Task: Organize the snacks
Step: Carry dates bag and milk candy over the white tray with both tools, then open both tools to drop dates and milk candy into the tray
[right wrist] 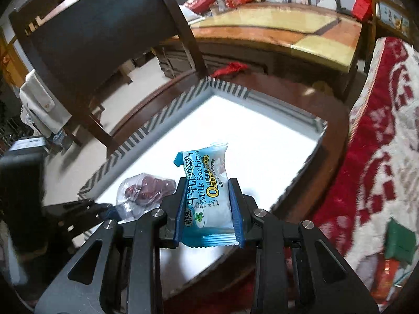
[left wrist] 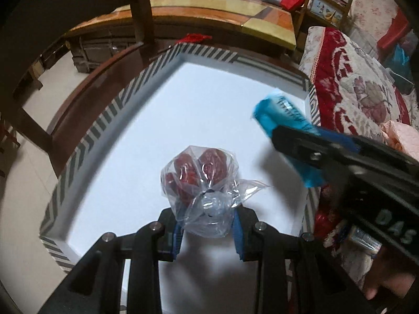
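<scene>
My left gripper is shut on the knotted neck of a clear plastic bag of red dates and holds it over the white tray with a striped grey rim. The bag also shows in the right wrist view, with the left gripper at its left. My right gripper is shut on a blue and white Milk Sachima packet above the tray. In the left wrist view that packet and the right gripper come in over the tray's right side.
The tray lies on a round dark wooden table. A red and cream patterned cloth with more snack packets lies to the right. A dark wooden chair stands at the far left, and a long cabinet behind.
</scene>
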A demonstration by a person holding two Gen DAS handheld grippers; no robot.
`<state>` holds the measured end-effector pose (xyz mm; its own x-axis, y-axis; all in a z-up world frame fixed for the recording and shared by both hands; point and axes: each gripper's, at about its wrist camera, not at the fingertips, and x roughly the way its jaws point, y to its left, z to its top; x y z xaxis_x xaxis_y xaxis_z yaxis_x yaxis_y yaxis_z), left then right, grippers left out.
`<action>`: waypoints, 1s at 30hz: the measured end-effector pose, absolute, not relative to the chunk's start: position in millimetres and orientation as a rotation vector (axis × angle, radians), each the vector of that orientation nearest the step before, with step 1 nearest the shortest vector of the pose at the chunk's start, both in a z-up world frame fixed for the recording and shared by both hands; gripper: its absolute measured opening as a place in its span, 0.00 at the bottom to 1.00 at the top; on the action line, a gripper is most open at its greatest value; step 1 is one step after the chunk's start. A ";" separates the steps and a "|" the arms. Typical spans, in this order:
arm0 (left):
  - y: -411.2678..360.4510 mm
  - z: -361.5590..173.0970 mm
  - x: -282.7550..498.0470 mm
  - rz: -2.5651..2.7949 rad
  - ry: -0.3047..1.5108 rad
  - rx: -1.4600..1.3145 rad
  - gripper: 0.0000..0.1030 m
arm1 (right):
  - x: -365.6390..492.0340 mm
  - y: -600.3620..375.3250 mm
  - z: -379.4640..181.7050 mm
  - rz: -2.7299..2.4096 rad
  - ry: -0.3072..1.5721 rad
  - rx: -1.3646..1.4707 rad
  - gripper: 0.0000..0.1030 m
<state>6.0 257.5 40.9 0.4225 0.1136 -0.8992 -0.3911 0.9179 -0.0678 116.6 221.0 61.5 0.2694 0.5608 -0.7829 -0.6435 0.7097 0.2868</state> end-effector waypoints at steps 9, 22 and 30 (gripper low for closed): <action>242.7 31.3 -6.2 0.299 1.104 -0.303 0.33 | 98.2 209.4 42.7 0.820 1.057 -0.129 0.28; 224.8 36.6 -15.9 0.314 1.100 -0.292 0.59 | 80.5 183.8 53.9 0.799 1.044 -0.086 0.46; 215.3 53.5 -22.4 0.319 1.051 -0.272 0.74 | 57.8 147.4 87.6 0.805 0.955 -0.043 0.46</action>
